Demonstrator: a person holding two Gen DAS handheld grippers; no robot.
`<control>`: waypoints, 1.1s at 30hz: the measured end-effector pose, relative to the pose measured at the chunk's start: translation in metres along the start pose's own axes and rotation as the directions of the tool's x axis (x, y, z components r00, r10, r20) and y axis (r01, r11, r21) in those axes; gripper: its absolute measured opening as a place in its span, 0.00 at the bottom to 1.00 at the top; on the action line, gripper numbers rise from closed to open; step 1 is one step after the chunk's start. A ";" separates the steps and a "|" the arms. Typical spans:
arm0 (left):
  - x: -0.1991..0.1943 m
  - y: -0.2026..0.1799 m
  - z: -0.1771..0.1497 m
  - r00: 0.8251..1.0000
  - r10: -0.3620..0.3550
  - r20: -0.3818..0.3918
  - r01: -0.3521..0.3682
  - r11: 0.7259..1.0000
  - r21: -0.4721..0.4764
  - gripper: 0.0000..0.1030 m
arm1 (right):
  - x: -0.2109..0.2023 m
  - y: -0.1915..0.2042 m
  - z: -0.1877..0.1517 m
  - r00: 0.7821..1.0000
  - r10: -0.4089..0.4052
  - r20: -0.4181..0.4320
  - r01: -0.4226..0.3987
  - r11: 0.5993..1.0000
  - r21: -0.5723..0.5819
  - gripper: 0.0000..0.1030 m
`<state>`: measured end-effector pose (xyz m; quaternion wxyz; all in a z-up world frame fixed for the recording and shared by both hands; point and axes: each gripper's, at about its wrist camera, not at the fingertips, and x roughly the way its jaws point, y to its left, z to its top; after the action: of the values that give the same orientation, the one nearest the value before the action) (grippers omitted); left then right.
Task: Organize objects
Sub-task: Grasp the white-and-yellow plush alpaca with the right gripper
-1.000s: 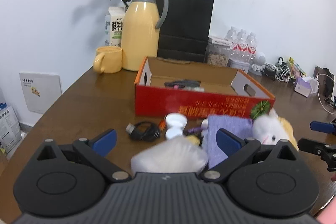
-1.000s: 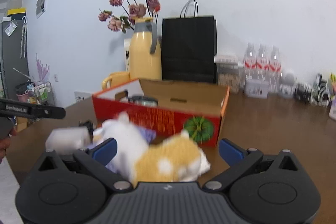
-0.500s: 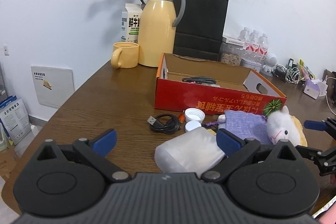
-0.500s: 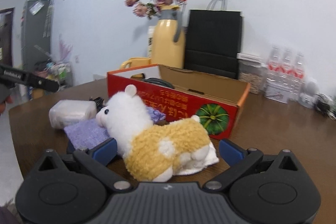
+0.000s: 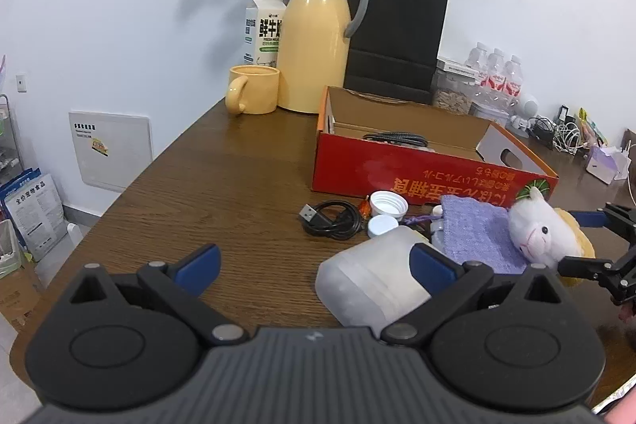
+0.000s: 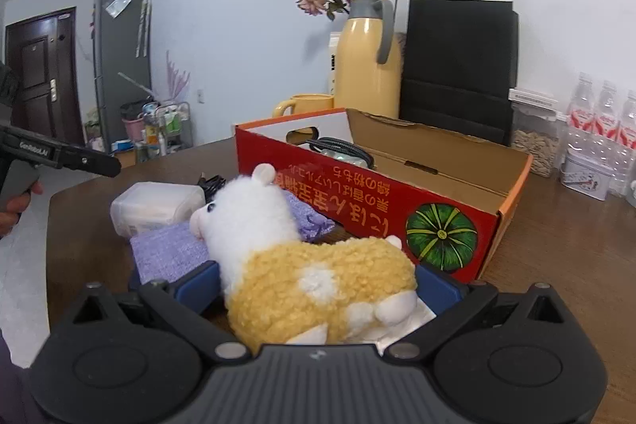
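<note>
Brown worktop (image 5: pixel 222 193), red box (image 6: pixel 397 209) behind. My right gripper (image 6: pixel 318 289), jaws apart, straddles the plush alpaca (image 6: pixel 318 277) (squishy), so I'd close low around its body; left gripper (image 5: pixel 314 265) hangs open.

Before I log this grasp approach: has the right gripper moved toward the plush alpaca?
Yes. The right gripper has closed in: the plush alpaca now sits between its fingers, beside the red box.

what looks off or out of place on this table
The red box sits with its print upside down. A translucent container lies tipped on its side, its white caps loose beside a black cable.
</note>
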<state>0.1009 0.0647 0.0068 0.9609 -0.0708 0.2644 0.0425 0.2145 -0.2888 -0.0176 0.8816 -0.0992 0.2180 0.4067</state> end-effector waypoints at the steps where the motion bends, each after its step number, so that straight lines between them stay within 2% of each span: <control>1: 0.000 -0.001 0.000 1.000 -0.003 -0.002 0.003 1.000 0.001 1.00 | 0.001 0.000 0.001 1.000 0.006 -0.005 -0.006 1.000 -0.002 1.00; 8: 0.002 0.000 -0.002 1.000 -0.004 -0.012 0.004 1.000 -0.001 1.00 | 0.008 -0.005 0.000 0.999 0.021 -0.029 -0.021 1.000 0.000 1.00; 12: 0.004 0.000 -0.003 1.000 -0.005 -0.017 0.005 1.000 -0.003 1.00 | 0.008 -0.002 0.002 0.999 -0.003 -0.049 0.004 1.000 0.027 0.99; 19: 0.009 0.000 -0.006 0.999 -0.013 -0.030 0.013 1.000 0.002 1.00 | -0.001 0.016 -0.001 0.995 -0.089 -0.037 0.091 0.995 0.039 0.91; 27: 0.018 -0.005 -0.007 0.998 -0.033 -0.061 0.035 0.999 0.036 1.00 | -0.022 0.035 0.000 0.983 -0.181 0.017 0.179 0.980 0.092 0.90; 29: 0.023 -0.010 -0.007 0.996 -0.031 -0.080 0.036 0.997 0.062 1.00 | -0.026 0.038 0.000 0.977 -0.209 0.029 0.206 0.973 0.103 0.90; 33: 0.034 -0.019 -0.006 0.992 -0.063 -0.106 0.076 0.990 0.123 1.00 | -0.031 0.042 -0.002 0.952 -0.305 0.031 0.298 0.944 0.144 0.90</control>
<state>0.1292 0.0464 -0.0132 0.9496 -0.0210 0.3125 -0.0113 0.1646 -0.2831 -0.0045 0.9436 -0.0597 0.2046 0.2534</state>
